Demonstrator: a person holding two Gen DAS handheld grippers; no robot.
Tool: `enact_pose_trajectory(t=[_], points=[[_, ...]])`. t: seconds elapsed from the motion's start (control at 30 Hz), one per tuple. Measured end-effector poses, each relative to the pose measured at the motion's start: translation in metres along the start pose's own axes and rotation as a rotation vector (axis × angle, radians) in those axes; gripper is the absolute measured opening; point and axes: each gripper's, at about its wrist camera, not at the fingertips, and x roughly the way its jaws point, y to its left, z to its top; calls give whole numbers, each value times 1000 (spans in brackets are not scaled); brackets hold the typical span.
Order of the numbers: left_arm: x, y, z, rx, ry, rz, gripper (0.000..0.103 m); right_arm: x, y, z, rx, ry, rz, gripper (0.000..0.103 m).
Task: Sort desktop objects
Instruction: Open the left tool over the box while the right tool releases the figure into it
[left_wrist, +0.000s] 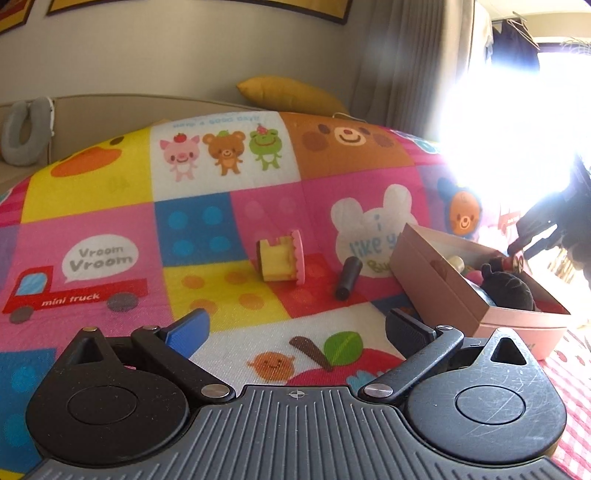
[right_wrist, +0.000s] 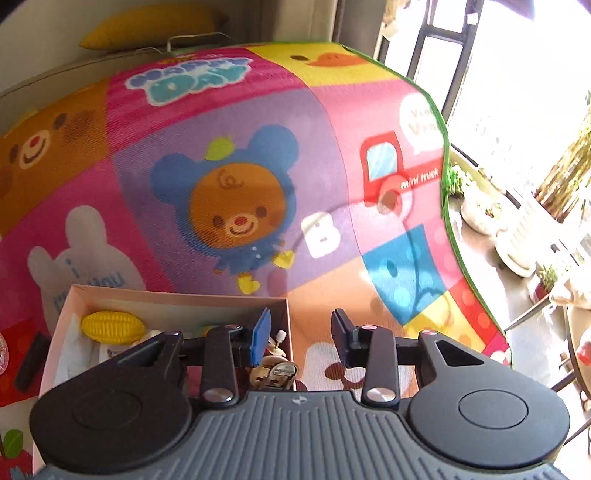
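A: What's biggest on the desk (left_wrist: 110, 177)?
B: The pink box (left_wrist: 436, 280), with yellow corn (right_wrist: 112, 326) inside it.
A: And loose?
B: A toy cake (left_wrist: 282, 260) and a black cylinder (left_wrist: 348, 277) lie side by side just left of the box.
A: The tongs?
B: Left tongs (left_wrist: 295, 328) gape wide, empty. Right tongs (right_wrist: 301, 334), part open, hold nothing at the box's corner.
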Motion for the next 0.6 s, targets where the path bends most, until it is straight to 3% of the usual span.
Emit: enact_pose_trajectory(t=[0.07, 0.1, 0.17, 0.27, 0.37, 0.43, 0.6], points=[[1, 1, 0, -8, 7, -2, 103, 10, -5, -6, 78, 86, 89, 28], [2, 2, 0, -12, 10, -3, 103, 7, -3, -9, 101, 106, 123, 35], [2, 2, 0, -14, 12, -3, 103, -5, 6, -11, 75, 94, 150, 37], [3, 2, 0, -16, 18, 0, 103, -18, 6, -5, 101, 79, 296, 36], [5, 2, 0, -19, 28, 4, 103, -32, 16, -1, 46, -16, 240, 36], [6, 3, 0, -21, 32, 6, 103, -34, 23, -1, 15, -31, 231, 36], [8, 2, 0, -16, 43, 9, 103, -42, 54, -7, -13, -7, 346, 38]])
